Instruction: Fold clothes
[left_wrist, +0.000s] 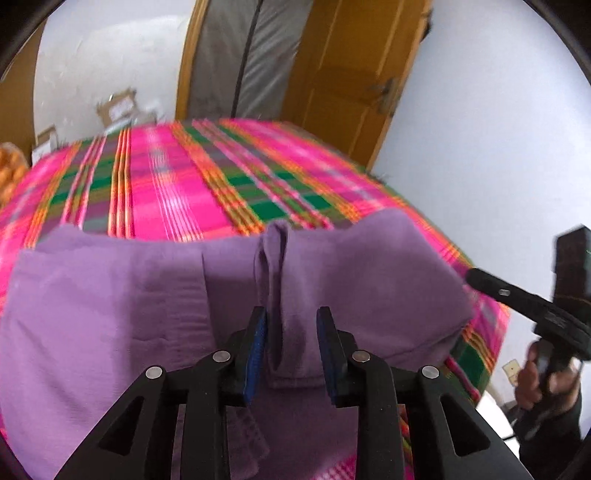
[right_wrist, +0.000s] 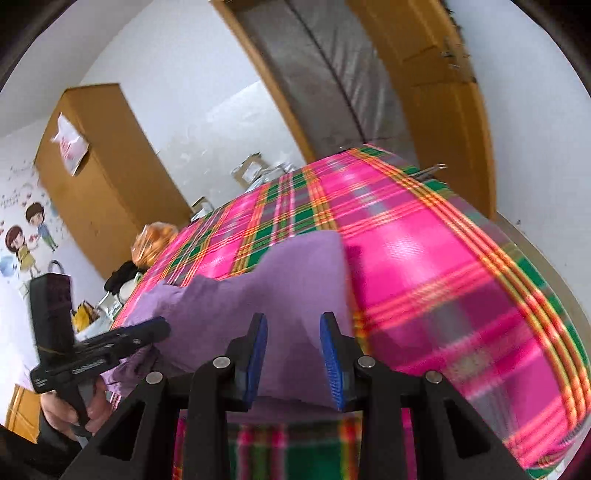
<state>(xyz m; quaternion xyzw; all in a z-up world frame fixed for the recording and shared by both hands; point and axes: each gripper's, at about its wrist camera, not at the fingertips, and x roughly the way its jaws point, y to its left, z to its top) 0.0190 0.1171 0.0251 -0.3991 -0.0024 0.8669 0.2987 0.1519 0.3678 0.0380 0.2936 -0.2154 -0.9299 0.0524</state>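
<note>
Purple garment (left_wrist: 147, 295) lies folded on my pink plaid bedspread (left_wrist: 177, 177), soft and light — my 2 grippers, left gripper (left_wrist: 291, 350) and right gripper (right_wrist: 293, 354), stand parted over it, pinching nothing — I'd take it by its near hem.

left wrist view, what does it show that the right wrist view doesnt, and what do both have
Only the left wrist view shows the raised fold ridge running up the middle of the purple garment, and the door handle.

Only the right wrist view shows the wooden wardrobe, the cartoon wall sticker and the orange bag beside the bed.

Both show the purple garment on the pink plaid bedspread, the doorway, cardboard boxes, and each view's own gripper open over the cloth: left gripper, right gripper.
</note>
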